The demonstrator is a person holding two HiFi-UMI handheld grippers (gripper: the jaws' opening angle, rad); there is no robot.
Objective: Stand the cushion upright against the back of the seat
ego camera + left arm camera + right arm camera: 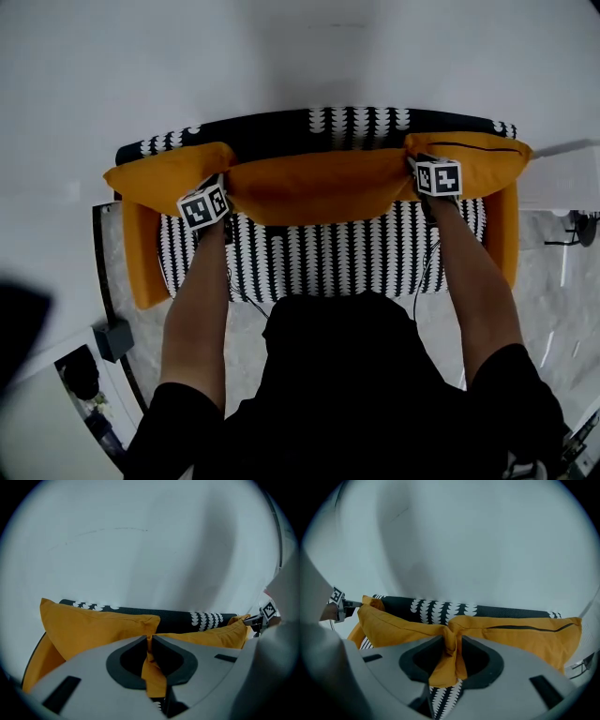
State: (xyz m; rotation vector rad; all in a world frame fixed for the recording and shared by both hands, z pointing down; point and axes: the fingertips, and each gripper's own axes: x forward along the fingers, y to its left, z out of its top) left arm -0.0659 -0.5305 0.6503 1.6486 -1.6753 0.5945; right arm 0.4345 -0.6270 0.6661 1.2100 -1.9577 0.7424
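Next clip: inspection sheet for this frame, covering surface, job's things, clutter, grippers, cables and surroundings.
Surface: black-and-white patterned seat with orange sides.
Job's things: orange cushion held lengthwise along the backrest, sagging between the two grips.
Clutter: dark box on the floor left of the seat.
Grippers: left gripper shut on a fold of the cushion; right gripper has bunched cushion fabric pinched between its jaws.
Cables: thin wires run beside the forearms.
Surroundings: white wall behind the seat; marbled floor at the sides.
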